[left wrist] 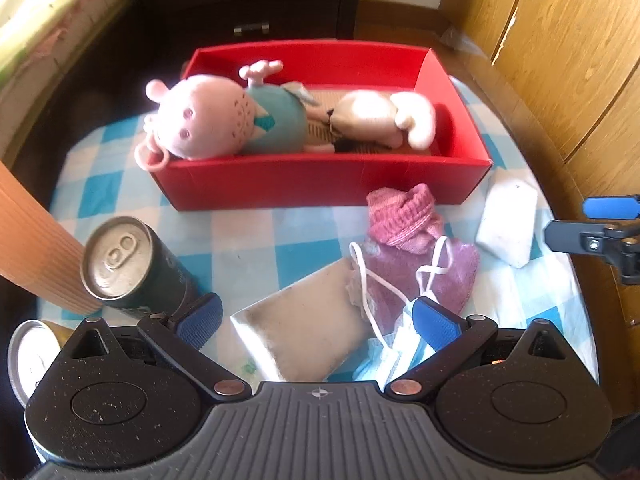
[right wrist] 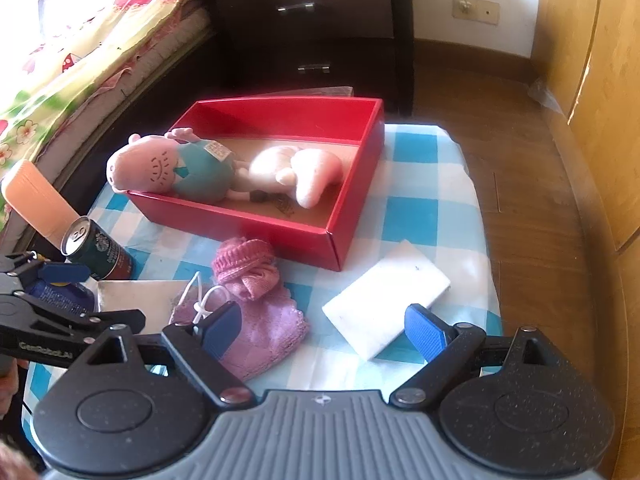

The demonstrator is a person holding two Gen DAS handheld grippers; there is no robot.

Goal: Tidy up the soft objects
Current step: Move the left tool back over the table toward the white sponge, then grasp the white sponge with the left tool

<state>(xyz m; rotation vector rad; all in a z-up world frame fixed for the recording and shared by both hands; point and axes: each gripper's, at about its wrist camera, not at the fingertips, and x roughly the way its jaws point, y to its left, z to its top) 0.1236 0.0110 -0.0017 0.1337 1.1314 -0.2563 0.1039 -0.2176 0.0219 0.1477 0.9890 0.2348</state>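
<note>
On checked cloth (left wrist: 256, 236), knitted pink hat (left wrist: 404, 216), crumpled.

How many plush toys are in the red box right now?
2: the pink pig plush lies at the left end, head over the rim; the cream plush lies toward the right end of the red box. Nothing visibly hidden beneath.

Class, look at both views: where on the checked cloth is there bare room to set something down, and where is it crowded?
Bare: the cloth right of the red box, beyond the white block. Crowded: near the pink sock, purple cloth, mask, metal plate and can.
</note>
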